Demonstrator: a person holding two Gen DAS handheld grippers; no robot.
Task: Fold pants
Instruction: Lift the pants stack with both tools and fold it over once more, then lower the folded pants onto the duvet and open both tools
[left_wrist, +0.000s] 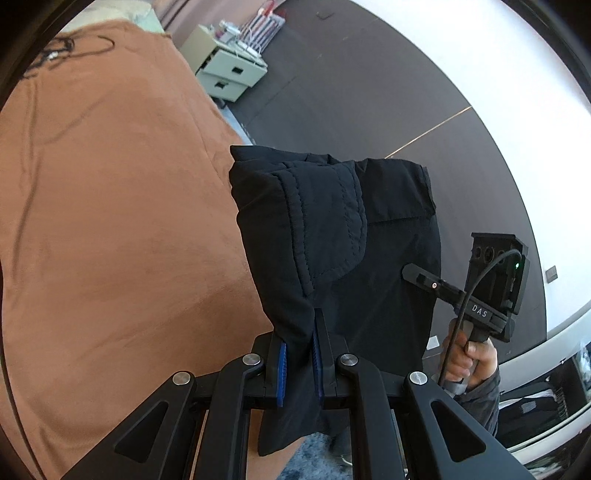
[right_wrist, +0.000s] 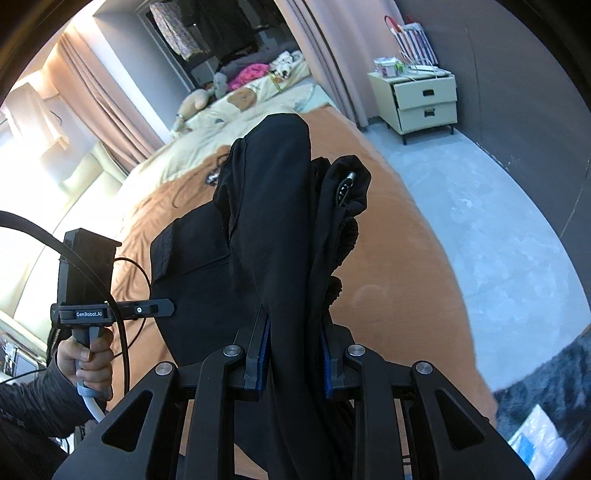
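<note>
Pants (left_wrist: 332, 236), black, hang bunched between both tongs above a bed covered by an orange-brown blanket (left_wrist: 110, 221). Nearest in the left wrist view, the left tongs (left_wrist: 298, 360) are closed almost completely, their blue pads pinching a thin fold of the cloth, which drapes away from them showing a stitched seam. To the right in that view a hand (left_wrist: 467, 360) grips the handle of the other tool. In the right wrist view the right tongs (right_wrist: 295, 363) are clamped on a thicker bundle of the same pants, with a gathered waistband and a zipper pull (right_wrist: 349, 181) showing at its far right side. Farther off on the blanket lies a tangle of dark cable (right_wrist: 212, 177). Beyond the bed's right edge is grey floor (right_wrist: 480, 206), and on it, against the far wall, stands a pale nightstand (right_wrist: 424, 99) with two drawers.
</note>
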